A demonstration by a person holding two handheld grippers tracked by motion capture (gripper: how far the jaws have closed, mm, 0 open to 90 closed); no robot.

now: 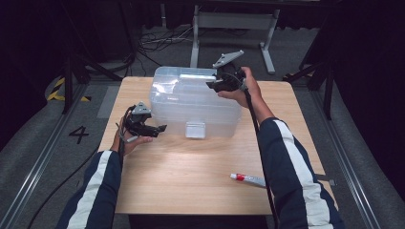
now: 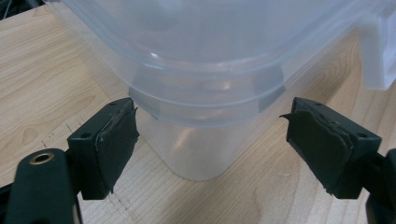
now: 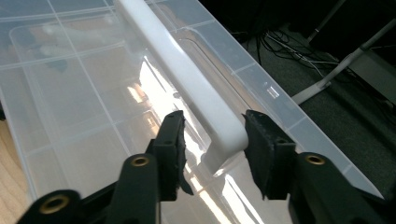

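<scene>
A clear plastic storage box (image 1: 193,102) sits at the far middle of the wooden worktop (image 1: 191,176); the right tool (image 3: 212,140) straddles the end of the box's white lid handle (image 3: 187,79), jaws close on either side but not visibly pressing; the left tool (image 2: 210,135) stands wide open before the box's near left corner, holding nothing; a toothpaste tube (image 1: 248,179) lies near the front right edge.

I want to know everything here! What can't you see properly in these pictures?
- Inside the plastic box: high view, its cloudy lid blurs the contents.
- Words on the tube: high view, too small.
- Box clasp: left gripper view, cut off by the right edge.
- Handle: right gripper view, its far end is cut off.
</scene>
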